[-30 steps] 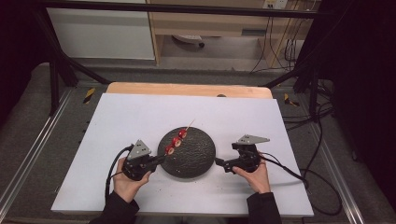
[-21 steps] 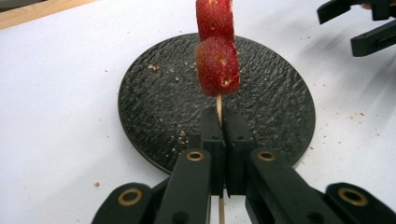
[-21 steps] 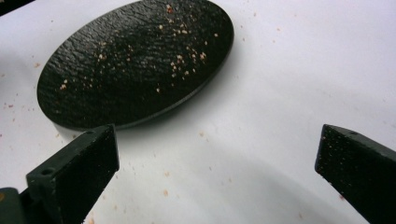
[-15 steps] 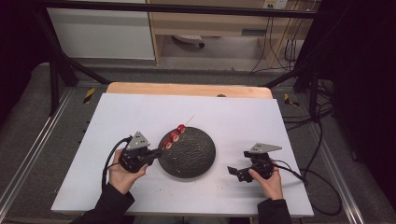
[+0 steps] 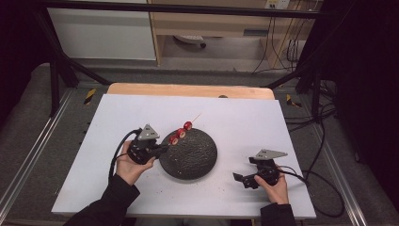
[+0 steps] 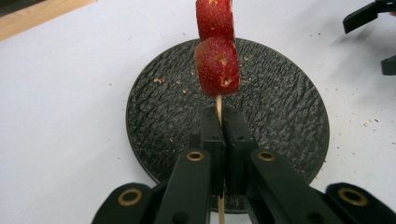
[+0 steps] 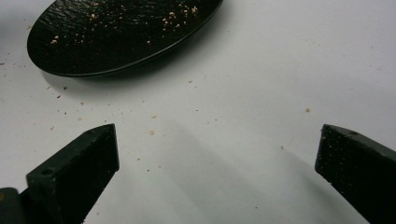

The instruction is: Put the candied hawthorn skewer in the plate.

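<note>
1. My left gripper [image 5: 162, 149] is squeezed tight on a thin wooden stick [image 6: 218, 108]. The two jaws are pressed together with just the stick between them.

2. The stick has red fruit pieces [image 6: 216, 63] pushed onto it. They look like strawberries. From above I count three in a row [image 5: 181, 133], and the bare pointy end of the stick pokes out past them.

3. The stick is up in the air. It slants up and away from me, over the left edge of the round black plate [image 5: 195, 160]. The fruit does not touch the plate.

4. The plate sits in the middle of the white table [image 5: 244, 127]. It has nothing on it but little crumbs [image 7: 177, 16]. More crumbs lie on the table beside it.

5. My right gripper [image 5: 244, 180] is wide open and holds nothing. It sits low over the table, to the right of the plate and well apart from it. In the left gripper view its tips [image 6: 369, 14] show far off at the top right.

6. No one told me the job, so I am guessing. I think the step right now is lifting the fruit stick off the plate.

7. Next I think I need to carry it somewhere. I must keep my squeeze tight, because the stick is thin and could twist or slip.

8. I should move slowly and keep the stick from tipping down. Then the fruit will not slide off the end.

9. My right gripper is free to help if I need it.
</note>
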`<state>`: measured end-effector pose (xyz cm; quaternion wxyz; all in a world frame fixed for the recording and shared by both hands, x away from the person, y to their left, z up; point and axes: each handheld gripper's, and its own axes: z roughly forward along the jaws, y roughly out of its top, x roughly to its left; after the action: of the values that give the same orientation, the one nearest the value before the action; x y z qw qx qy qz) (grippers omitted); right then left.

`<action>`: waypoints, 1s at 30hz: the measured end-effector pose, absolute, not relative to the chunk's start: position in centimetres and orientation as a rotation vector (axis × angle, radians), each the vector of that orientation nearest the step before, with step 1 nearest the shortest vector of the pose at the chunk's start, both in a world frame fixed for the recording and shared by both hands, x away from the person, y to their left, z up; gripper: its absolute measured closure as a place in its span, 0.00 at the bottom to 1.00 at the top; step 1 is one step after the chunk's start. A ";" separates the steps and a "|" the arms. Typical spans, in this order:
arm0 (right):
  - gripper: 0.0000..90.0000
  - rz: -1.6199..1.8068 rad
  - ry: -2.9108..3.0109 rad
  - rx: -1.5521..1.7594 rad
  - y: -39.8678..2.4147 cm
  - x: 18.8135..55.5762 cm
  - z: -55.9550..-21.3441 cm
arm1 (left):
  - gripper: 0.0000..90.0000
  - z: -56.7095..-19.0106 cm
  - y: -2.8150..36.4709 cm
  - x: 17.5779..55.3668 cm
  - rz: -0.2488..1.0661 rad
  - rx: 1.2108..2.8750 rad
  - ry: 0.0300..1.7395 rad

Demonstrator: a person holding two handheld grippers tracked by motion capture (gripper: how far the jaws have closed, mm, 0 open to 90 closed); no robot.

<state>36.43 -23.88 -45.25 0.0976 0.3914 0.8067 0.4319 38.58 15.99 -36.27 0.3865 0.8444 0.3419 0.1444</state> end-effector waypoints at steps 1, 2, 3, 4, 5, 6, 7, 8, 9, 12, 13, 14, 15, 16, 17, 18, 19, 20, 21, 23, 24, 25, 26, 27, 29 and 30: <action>0.01 1.275 2.387 1.161 -23.9 36.4 -45.3 | 0.98 -36.4 15.8 38.8 0.367 2.158 0.874; 0.01 1.269 2.389 1.163 -24.0 36.3 -45.2 | 0.98 -36.5 15.7 38.9 0.364 2.159 0.878; 0.01 1.269 2.388 1.160 -24.0 36.3 -45.2 | 0.98 -36.6 15.5 39.1 0.363 2.162 0.882; 0.01 1.272 2.386 1.167 -24.0 36.3 -45.2 | 0.98 -36.8 15.4 39.2 0.361 2.166 0.885; 0.01 1.280 2.383 1.165 -24.1 36.3 -45.2 | 0.98 -37.0 15.2 39.3 0.359 2.171 0.889; 0.01 1.283 2.383 1.164 -24.1 36.3 -45.2 | 0.98 -37.1 15.0 39.4 0.363 2.179 0.890; 0.01 1.285 2.383 1.166 -24.0 36.3 -45.2 | 0.98 -37.4 14.8 39.5 0.368 2.189 0.892; 0.01 1.286 2.384 1.164 -24.0 36.3 -45.2 | 0.98 -37.5 14.7 39.6 0.366 2.192 0.894; 0.01 1.286 2.385 1.164 -24.0 36.3 -45.2 | 0.98 -37.7 14.6 39.6 0.361 2.193 0.898; 0.01 1.290 2.385 1.164 -24.0 36.3 -45.2 | 0.98 -38.4 14.3 39.8 0.357 2.202 0.908; 0.01 1.293 2.383 1.164 -24.0 36.2 -45.2 | 0.98 -38.6 14.3 39.8 0.356 2.205 0.911; 0.01 1.292 2.383 1.163 -24.0 36.2 -45.2 | 0.98 -38.8 14.2 39.9 0.353 2.208 0.914; 0.01 1.292 2.385 1.161 -24.1 36.2 -45.2 | 0.98 -39.1 14.1 39.9 0.349 2.210 0.918; 0.01 1.291 2.386 1.158 -24.1 36.2 -45.2 | 0.98 -39.3 14.1 39.9 0.348 2.213 0.920; 0.01 1.293 2.383 1.158 -24.1 36.2 -45.2 | 0.98 -39.5 14.0 39.9 0.351 2.214 0.920; 0.01 1.299 2.381 1.161 -24.1 36.2 -45.2 | 0.98 -39.7 13.9 39.9 0.352 2.221 0.921; 0.01 1.300 2.381 1.162 -24.1 36.2 -45.2 | 0.98 -39.9 13.8 39.9 0.351 2.223 0.924; 0.01 1.301 2.381 1.162 -24.1 36.2 -45.2 | 0.98 -40.0 13.7 39.9 0.352 2.229 0.924; 0.01 1.298 2.384 1.161 -24.1 36.2 -45.2 | 0.98 -40.2 13.6 39.9 0.357 2.237 0.921; 0.01 1.294 2.383 1.162 -24.1 36.3 -45.3 | 0.98 -40.5 13.3 39.9 0.353 2.245 0.919; 0.01 1.293 2.387 1.169 -24.0 36.3 -45.3 | 0.98 -40.7 13.2 39.9 0.352 2.251 0.920; 0.01 1.292 2.384 1.167 -24.0 36.3 -45.3 | 0.98 -40.9 13.1 39.9 0.351 2.252 0.921; 0.01 1.291 2.385 1.170 -24.0 36.3 -45.3 | 0.98 -41.1 13.0 40.0 0.348 2.251 0.924; 0.01 1.290 2.385 1.168 -24.0 36.3 -45.3 | 0.98 -41.3 12.9 40.0 0.342 2.254 0.927; 0.01 1.291 2.385 1.169 -24.0 36.3 -45.3 | 0.98 -41.6 12.8 40.0 0.336 2.260 0.930; 0.01 1.289 2.386 1.167 -24.1 36.3 -45.3 | 0.98 -41.7 12.6 39.9 0.334 2.262 0.930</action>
<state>36.29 -24.06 -45.30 0.0946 0.3934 0.8047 0.4345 39.93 12.64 -41.75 0.3301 0.8651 0.3555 0.1279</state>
